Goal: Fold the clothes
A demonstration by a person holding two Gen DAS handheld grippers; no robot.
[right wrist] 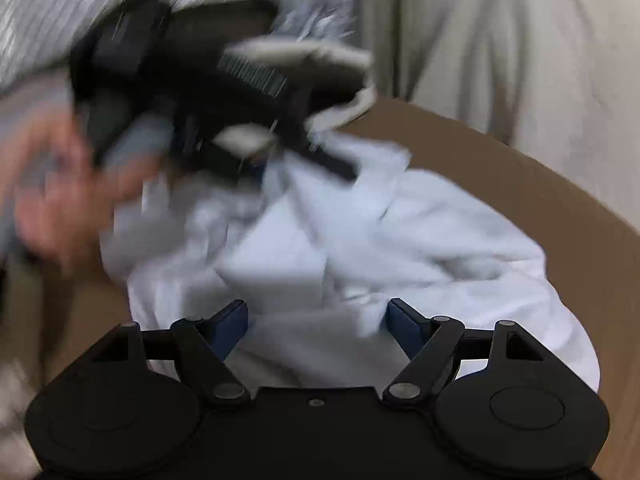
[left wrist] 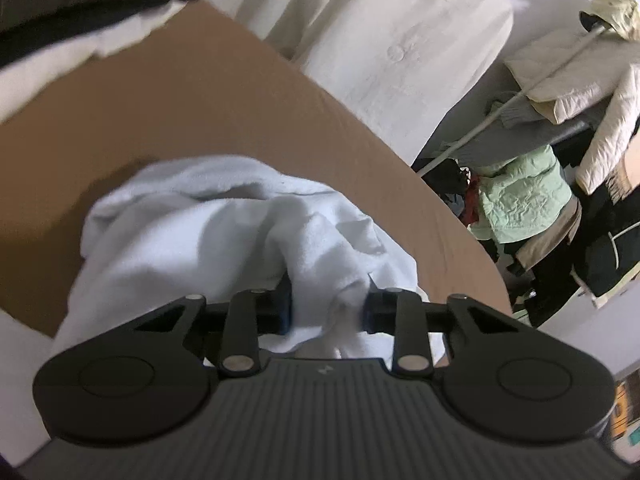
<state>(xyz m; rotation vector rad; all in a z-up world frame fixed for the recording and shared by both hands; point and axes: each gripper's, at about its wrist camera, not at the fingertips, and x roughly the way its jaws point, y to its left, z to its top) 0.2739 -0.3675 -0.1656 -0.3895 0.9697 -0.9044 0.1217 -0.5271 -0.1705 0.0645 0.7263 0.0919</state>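
The pale blue garment [left wrist: 192, 232] lies bunched in a heap on the brown board [left wrist: 200, 100], toward the board's near edge, with bare board showing beyond it out to the far edge. No flat panel or clean fold line shows in either view.

Left gripper [left wrist: 326, 308]: jaws narrowed on a wad of the cloth, which bulges up between them. Right gripper [right wrist: 318, 320]: jaws spread wide, hovering just over the heap and pinching nothing. A hand [right wrist: 60, 196] shows on the left gripper in the right wrist view, heavily blurred.

Risks, as judged:
- The left grip looks to be on a thick wad, not a single hem. Lifting may drag several layers at once and leave the heap tangled.
- The cloth sits close to the near edge, so a pull that way could slide it off the board.
- The right jaws closing blind into the heap may catch an inner fold instead of a corner.
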